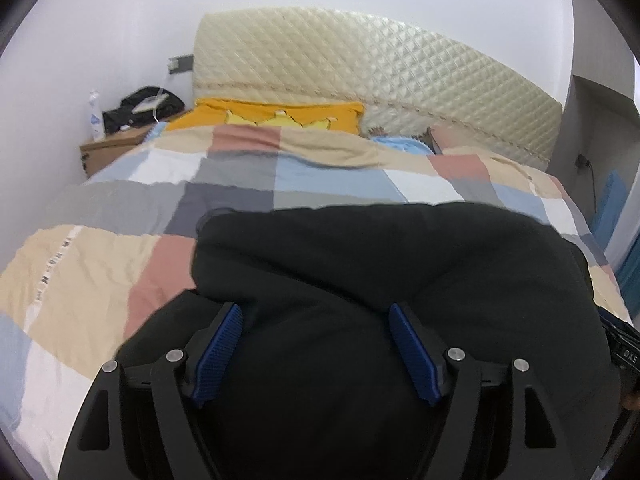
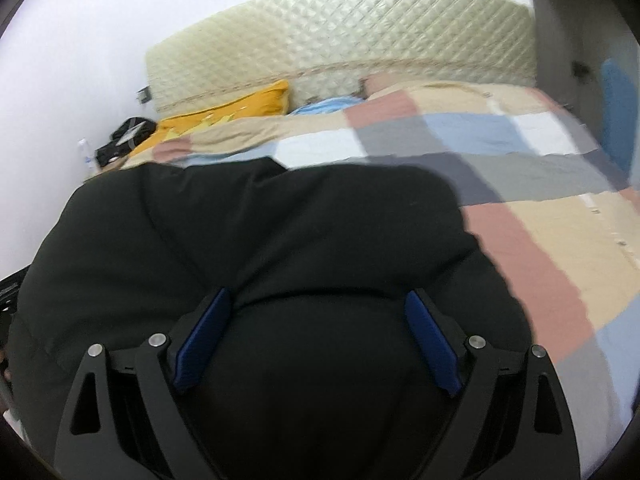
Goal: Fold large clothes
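Note:
A large black padded garment [image 1: 380, 264] lies folded in a thick bundle on the checked bed cover [image 1: 100, 264]. It also fills the lower middle of the right wrist view [image 2: 260, 232]. My left gripper [image 1: 316, 316] is open, its blue pads [image 1: 220, 352] spread wide over the garment's near edge. My right gripper [image 2: 318, 300] is open too, its blue pads [image 2: 432, 344] spread over the same garment. Black cloth bulges between both pairs of fingers; I cannot tell whether the pads touch it.
The bed has a cream quilted headboard [image 1: 380, 60], a yellow pillow [image 1: 280, 114] and a light blue pillow [image 1: 404, 145]. A wooden nightstand [image 1: 112, 148] at the left holds a black bag and a bottle. A blue chair [image 2: 620, 112] stands at the right.

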A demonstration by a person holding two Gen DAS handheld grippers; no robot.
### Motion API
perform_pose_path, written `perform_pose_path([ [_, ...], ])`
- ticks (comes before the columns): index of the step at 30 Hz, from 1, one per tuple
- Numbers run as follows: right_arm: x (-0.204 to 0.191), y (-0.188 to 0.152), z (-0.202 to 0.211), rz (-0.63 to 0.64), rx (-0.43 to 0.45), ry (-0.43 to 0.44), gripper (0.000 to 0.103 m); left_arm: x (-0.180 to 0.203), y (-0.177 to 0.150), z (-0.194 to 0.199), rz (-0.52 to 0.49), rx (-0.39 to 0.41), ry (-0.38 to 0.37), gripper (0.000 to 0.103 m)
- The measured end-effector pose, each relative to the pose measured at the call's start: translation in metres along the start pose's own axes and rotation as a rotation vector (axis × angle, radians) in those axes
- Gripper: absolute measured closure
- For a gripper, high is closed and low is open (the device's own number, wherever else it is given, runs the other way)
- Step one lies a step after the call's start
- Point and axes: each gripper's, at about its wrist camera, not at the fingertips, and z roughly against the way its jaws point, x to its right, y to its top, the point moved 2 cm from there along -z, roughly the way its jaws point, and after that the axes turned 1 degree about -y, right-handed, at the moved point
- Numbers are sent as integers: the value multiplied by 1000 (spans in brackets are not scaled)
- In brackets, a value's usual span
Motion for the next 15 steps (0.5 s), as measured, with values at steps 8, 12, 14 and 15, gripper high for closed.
perform_pose_path([
  [8,-16,9,56,-5,41,15,0,16,14,79,-78,52,46,28],
  [12,-33,20,107,24,58,65,0,22,29,141,-65,97,31,27],
  [14,-41,25,138,12,93,106,0,28,40,176,-71,131,61,23],
  [15,-44,29,154,-2,107,129,0,30,46,193,-68,142,65,19],
])
